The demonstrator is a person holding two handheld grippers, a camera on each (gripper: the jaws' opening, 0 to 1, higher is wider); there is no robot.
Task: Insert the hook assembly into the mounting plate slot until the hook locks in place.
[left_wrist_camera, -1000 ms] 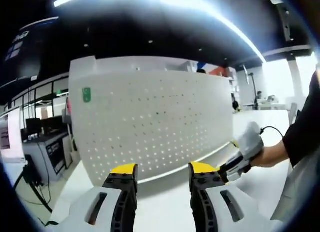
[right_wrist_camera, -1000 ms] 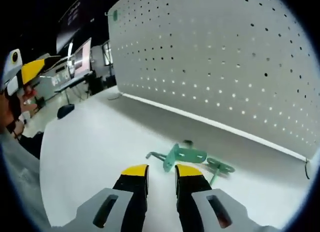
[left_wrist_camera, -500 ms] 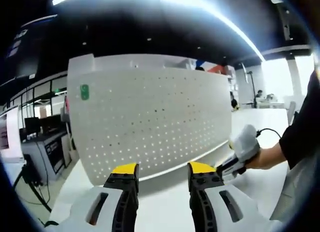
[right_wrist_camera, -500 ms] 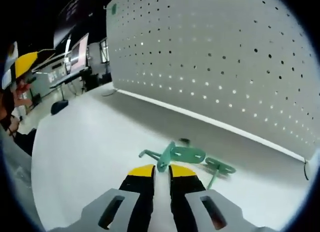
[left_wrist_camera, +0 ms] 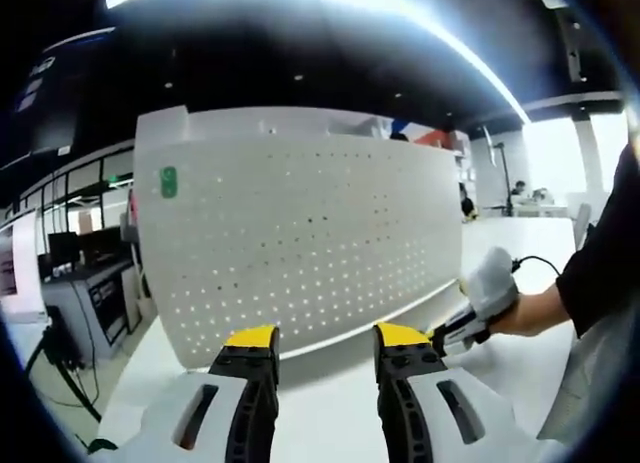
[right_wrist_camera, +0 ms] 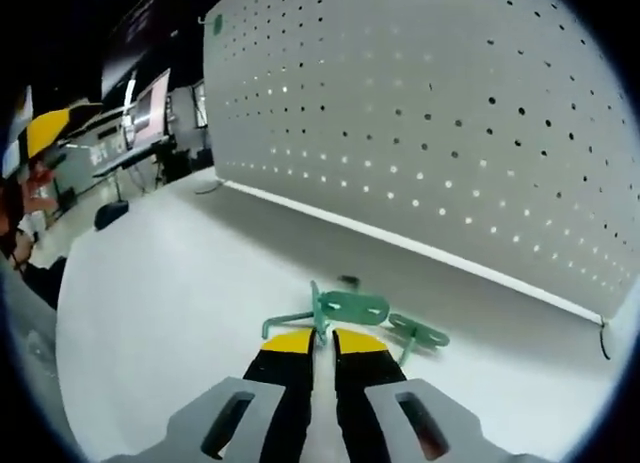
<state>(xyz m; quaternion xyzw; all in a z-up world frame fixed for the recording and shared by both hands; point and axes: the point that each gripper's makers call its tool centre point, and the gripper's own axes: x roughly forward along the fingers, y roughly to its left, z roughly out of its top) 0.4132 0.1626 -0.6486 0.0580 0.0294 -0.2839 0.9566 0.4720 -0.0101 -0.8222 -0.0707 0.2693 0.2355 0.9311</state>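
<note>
i see a white table (left_wrist_camera: 520,363) under a dark ceiling (left_wrist_camera: 300,53) with a long bright light strip (left_wrist_camera: 420,23) across it. left of the table, lower down, a desk (left_wrist_camera: 95,283) carries dark monitors (left_wrist_camera: 65,251). beyond the table's far right end, bright windows (left_wrist_camera: 600,153) light more desks (left_wrist_camera: 540,208).

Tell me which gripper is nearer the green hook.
Right. The right gripper is at the green hook, jaws closing around its plate; the left gripper hangs apart, facing the pegboard.

Green hook (right_wrist_camera: 345,309) near end hidden behind tongs (right_wrist_camera: 322,341) — grip unclear.
</note>
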